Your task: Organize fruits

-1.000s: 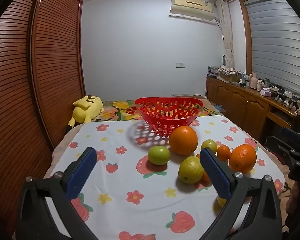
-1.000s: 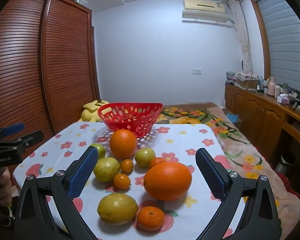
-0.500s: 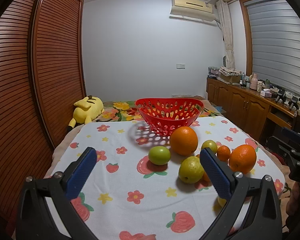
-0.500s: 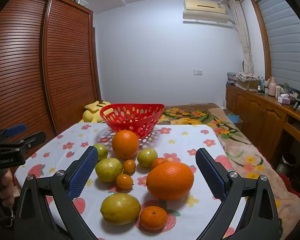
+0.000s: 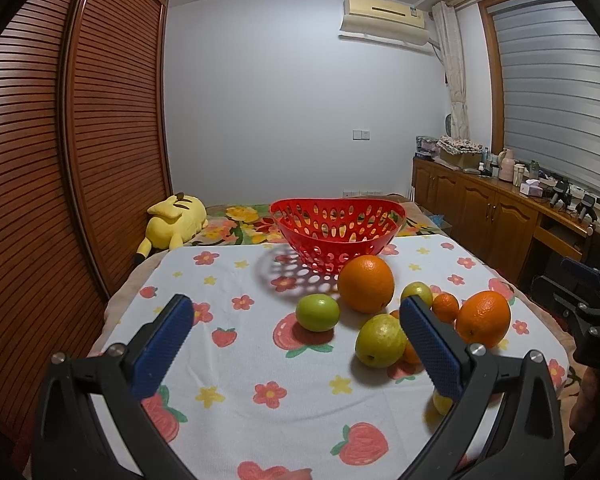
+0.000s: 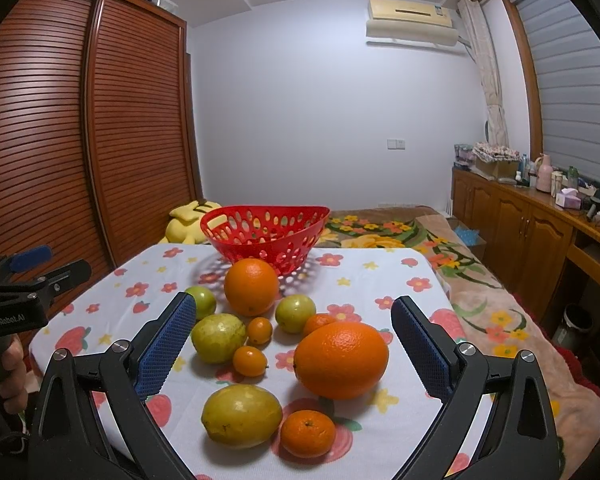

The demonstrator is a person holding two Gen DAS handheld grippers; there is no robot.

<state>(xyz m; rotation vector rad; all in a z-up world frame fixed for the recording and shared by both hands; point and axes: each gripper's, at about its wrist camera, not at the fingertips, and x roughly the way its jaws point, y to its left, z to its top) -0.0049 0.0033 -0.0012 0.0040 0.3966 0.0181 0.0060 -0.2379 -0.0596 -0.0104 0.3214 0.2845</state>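
Note:
A red perforated basket (image 5: 336, 236) (image 6: 264, 232) stands empty at the table's far side. Fruit lies loose in front of it: a large orange (image 5: 365, 283) (image 6: 252, 286), a second large orange (image 5: 484, 318) (image 6: 341, 359), a green fruit (image 5: 317, 312), yellow-green fruits (image 5: 380, 340) (image 6: 241, 415) and several small tangerines (image 6: 308, 433). My left gripper (image 5: 296, 320) is open over the bare cloth, left of the fruit. My right gripper (image 6: 294, 318) is open, with the near fruits lying between and ahead of its fingers, untouched.
The table carries a white cloth with strawberry and flower prints (image 5: 236, 360). A yellow plush toy (image 5: 174, 224) lies on the bed behind. A slatted wooden wardrobe (image 5: 60, 160) stands at left, wooden cabinets (image 6: 540, 240) at right.
Both views have crept slightly closer to the fruit and basket. No fruit has moved and both grippers stay open.

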